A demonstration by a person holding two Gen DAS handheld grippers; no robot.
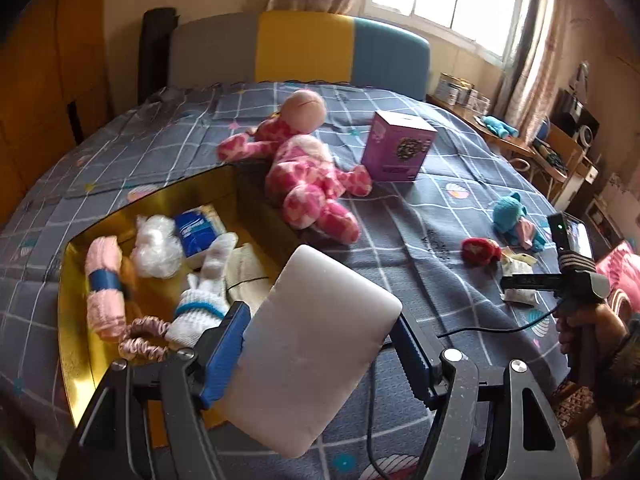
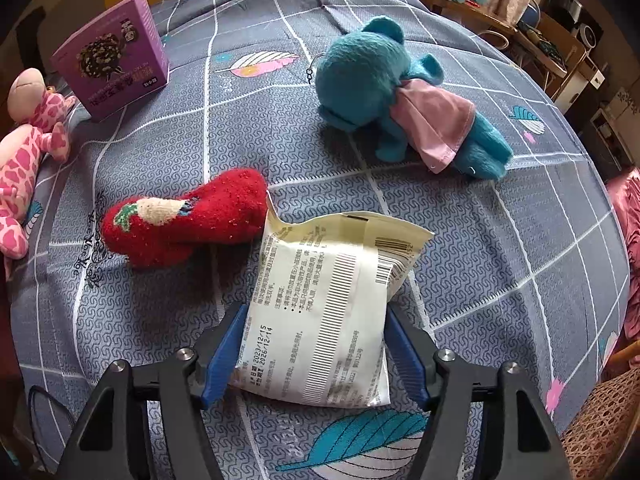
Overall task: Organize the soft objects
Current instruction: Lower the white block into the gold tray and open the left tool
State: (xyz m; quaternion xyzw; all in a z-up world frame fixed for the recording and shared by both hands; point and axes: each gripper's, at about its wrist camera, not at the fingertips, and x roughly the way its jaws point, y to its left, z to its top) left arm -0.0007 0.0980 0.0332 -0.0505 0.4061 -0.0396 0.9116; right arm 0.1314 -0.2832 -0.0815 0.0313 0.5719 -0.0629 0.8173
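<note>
left wrist view: your left gripper (image 1: 316, 350) clamps a pale foam block (image 1: 312, 352) between its 2 blue pads, beside the gold box (image 1: 76, 344) at 9 o'clock, where socks already lie. your right gripper (image 2: 310, 350) has its jaws around a white packet (image 2: 320, 312) on the bed (image 2: 500, 260); red sock (image 2: 188, 216) at 11 o'clock, teal plush (image 2: 400, 96) at 1.

On the white packet (image 2: 320, 320), the dates 2023/12/15 and 2026/12/14 are printed beside barcodes; its other print cannot be read.
</note>
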